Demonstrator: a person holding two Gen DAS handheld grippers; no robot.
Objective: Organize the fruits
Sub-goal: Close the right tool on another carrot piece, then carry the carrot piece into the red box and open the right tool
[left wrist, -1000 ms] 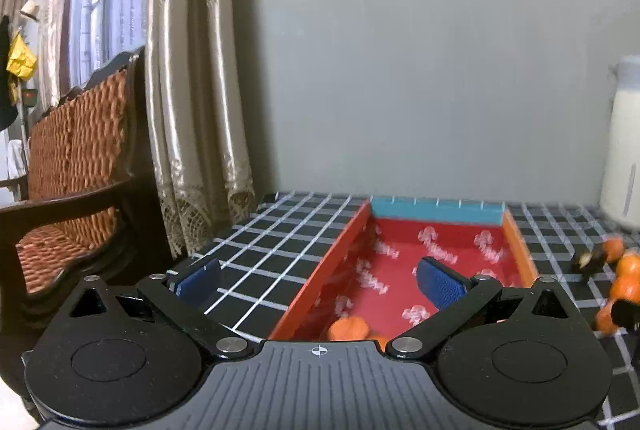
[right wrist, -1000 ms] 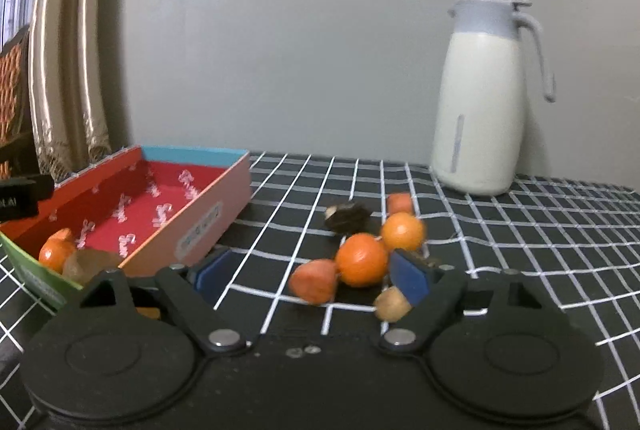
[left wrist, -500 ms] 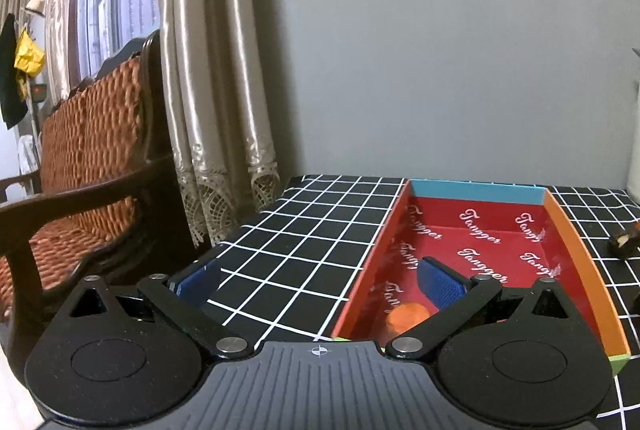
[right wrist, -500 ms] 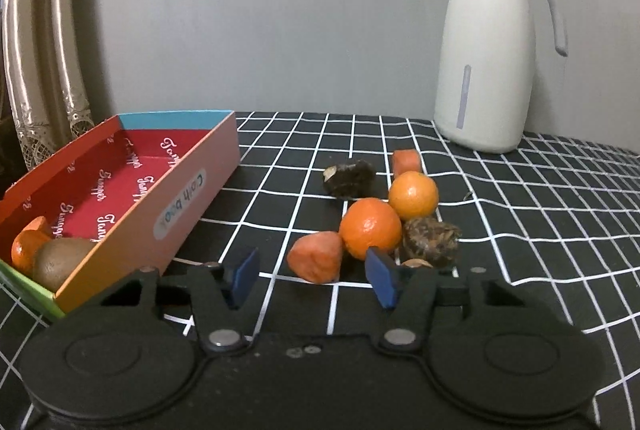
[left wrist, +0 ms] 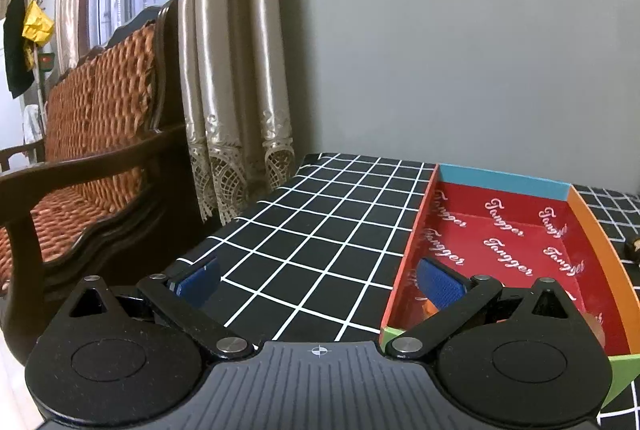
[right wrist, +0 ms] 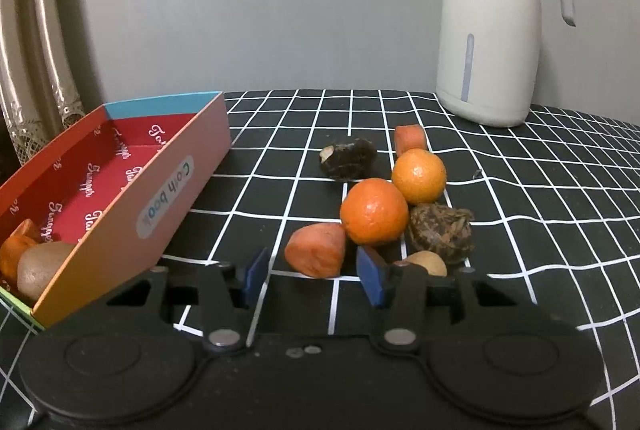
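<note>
A red cardboard tray (right wrist: 172,190) stands on the black checked table, holding a kiwi (right wrist: 42,270) and an orange piece (right wrist: 16,250) at its near end. Loose fruit lies to its right: an orange-red chunk (right wrist: 316,250), two oranges (right wrist: 374,211) (right wrist: 419,176), dark brown fruits (right wrist: 440,233) (right wrist: 347,158), another orange chunk (right wrist: 409,137). My right gripper (right wrist: 314,276) is open, its fingers on either side of the near chunk, just short of it. My left gripper (left wrist: 318,282) is open and empty, its right finger over the tray (left wrist: 596,242).
A cream thermos jug (right wrist: 490,18) stands at the back right of the table. A wall runs behind. A wicker wooden chair (left wrist: 92,158) and curtains (left wrist: 232,70) lie off the table's left edge (left wrist: 240,222).
My right gripper has lowered toward the fruit pile and narrowed its opening around the near orange-red chunk. My left gripper has swung left, so the tray now sits at its right.
</note>
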